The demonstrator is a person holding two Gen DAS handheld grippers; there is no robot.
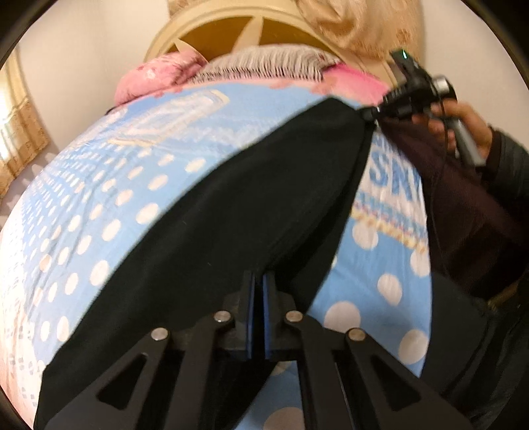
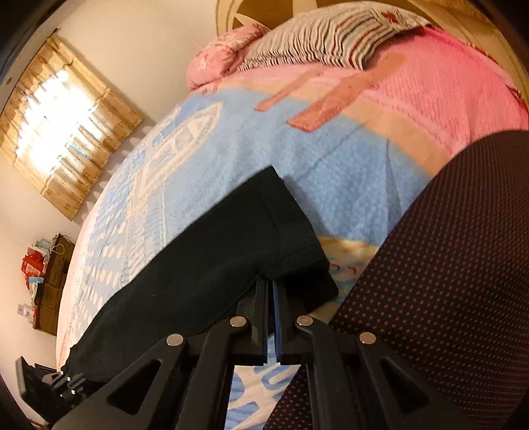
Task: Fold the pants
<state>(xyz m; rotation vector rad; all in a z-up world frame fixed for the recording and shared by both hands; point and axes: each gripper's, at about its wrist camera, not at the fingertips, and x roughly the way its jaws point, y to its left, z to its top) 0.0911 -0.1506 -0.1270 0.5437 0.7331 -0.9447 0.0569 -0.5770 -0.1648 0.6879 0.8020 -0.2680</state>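
The black pants [image 1: 205,228] hang stretched above a blue polka-dot blanket [image 1: 99,211] on a bed. My left gripper [image 1: 259,281] is shut on one edge of the pants. In the left wrist view my right gripper [image 1: 372,114] pinches the far corner of the pants at upper right. In the right wrist view my right gripper [image 2: 271,287] is shut on the hemmed end of the pants [image 2: 215,258], which stretch down-left to the left gripper's body [image 2: 56,387]. The fabric is taut between both grippers.
A striped pillow [image 2: 324,36] and a pink pillow [image 2: 218,63] lie at the head of the bed by a cream headboard [image 1: 211,29]. A curtained window [image 2: 62,125] and a cluttered cabinet [image 2: 49,278] stand at left. The person's dotted sleeve [image 2: 446,264] is at right.
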